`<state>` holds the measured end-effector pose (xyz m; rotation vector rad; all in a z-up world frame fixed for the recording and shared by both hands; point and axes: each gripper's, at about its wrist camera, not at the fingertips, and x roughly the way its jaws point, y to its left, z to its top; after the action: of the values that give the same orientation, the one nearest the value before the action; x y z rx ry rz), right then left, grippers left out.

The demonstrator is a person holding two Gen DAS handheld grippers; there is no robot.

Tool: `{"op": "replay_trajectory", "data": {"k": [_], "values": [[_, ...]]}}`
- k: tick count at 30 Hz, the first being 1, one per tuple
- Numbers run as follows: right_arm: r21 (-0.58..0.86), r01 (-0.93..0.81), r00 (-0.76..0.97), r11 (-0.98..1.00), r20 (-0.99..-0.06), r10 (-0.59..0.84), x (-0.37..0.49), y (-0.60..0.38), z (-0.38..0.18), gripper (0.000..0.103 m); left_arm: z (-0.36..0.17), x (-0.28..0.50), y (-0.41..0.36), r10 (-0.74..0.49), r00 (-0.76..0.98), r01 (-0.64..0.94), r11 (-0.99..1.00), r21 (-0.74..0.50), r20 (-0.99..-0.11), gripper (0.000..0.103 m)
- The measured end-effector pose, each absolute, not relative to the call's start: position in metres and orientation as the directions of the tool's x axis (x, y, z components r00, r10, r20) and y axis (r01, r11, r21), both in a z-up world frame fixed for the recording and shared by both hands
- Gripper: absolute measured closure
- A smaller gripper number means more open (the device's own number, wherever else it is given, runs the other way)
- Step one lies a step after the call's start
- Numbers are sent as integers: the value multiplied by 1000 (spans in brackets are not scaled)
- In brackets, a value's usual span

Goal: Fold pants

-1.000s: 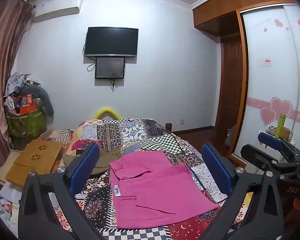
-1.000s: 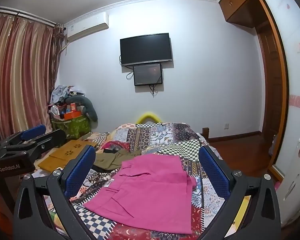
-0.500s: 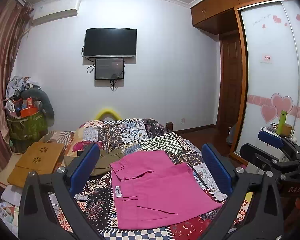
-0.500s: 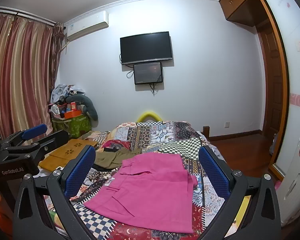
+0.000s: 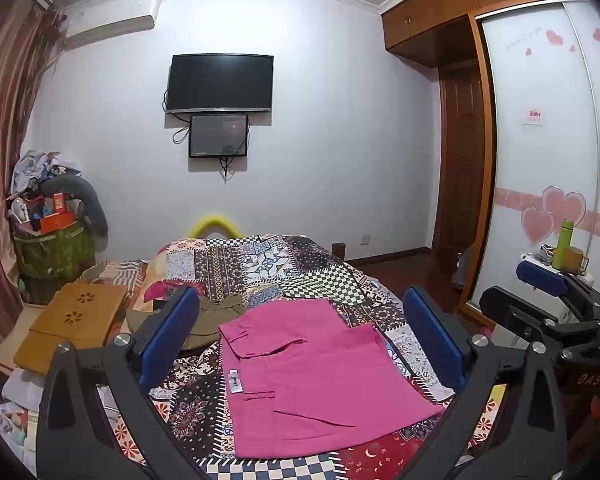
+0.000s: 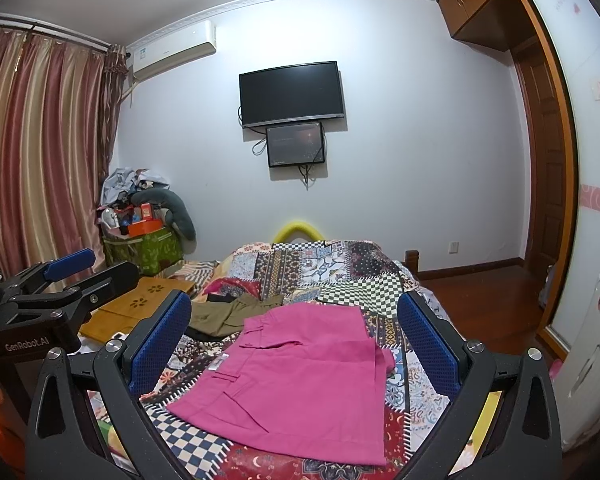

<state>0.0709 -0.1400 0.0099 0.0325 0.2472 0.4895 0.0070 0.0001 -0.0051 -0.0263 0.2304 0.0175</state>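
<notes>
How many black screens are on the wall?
2. The big TV hangs high on the wall; a smaller screen sits right under it. No others show.

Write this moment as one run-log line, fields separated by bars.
left tongs: open, empty | right tongs: open, empty | pink pants: folded, flat on quilt | olive garment: beside pants

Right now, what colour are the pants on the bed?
Pink pants, plain magenta; clearest in the left wrist view.
</notes>
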Motion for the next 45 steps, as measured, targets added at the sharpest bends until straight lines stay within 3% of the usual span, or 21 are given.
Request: {"op": "replay_trajectory", "data": {"k": [45], "values": [[85,-453,857,888,-232,460,74,-144,10,1,-7,17,-1,15,970,-24,999,-37,-242,0]]}}
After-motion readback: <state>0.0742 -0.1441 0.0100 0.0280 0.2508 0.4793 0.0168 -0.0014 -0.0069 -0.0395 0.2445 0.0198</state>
